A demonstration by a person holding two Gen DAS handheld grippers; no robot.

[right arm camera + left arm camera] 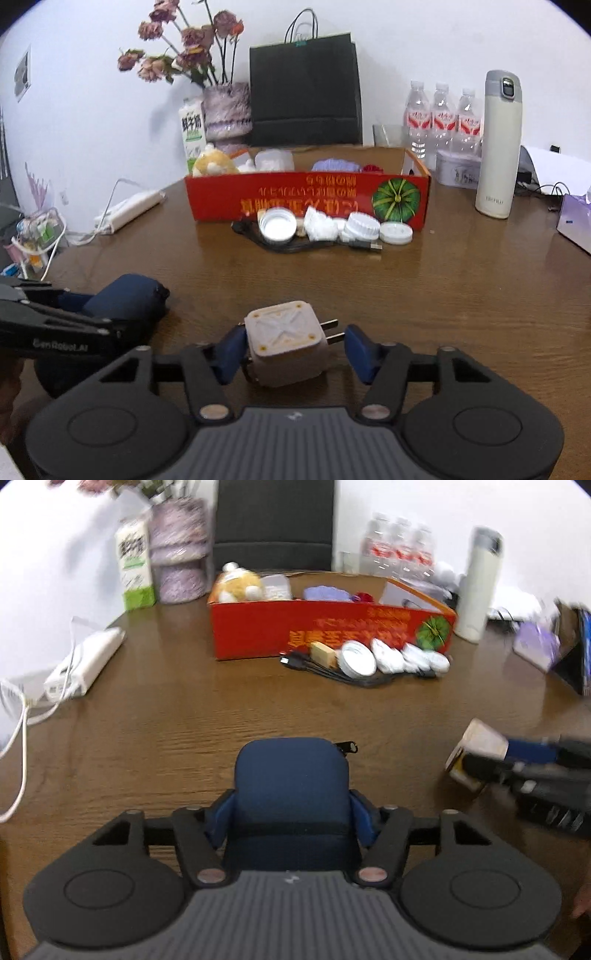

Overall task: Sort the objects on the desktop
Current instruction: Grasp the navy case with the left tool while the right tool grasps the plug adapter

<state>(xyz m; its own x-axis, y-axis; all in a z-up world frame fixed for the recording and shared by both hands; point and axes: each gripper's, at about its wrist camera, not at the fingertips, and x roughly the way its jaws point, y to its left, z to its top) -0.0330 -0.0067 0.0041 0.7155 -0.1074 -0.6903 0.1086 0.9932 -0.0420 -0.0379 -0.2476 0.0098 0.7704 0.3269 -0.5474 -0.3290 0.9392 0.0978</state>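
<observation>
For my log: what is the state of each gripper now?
Left gripper: shut on blue pouch.
Right gripper: open around the charger plug.

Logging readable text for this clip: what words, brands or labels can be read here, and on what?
"GenRobot.AI": on the left gripper arm, right wrist view.
Red box: yellow print, upside down, not readable.
Milk carton: green characters, too blurred.
White flask: small word near its base, too small.
Bottles: red labels, too blurred.
Right gripper: no text.

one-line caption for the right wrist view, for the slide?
Right gripper open around a beige plug adapter on the wooden table, red box beyond.
</observation>
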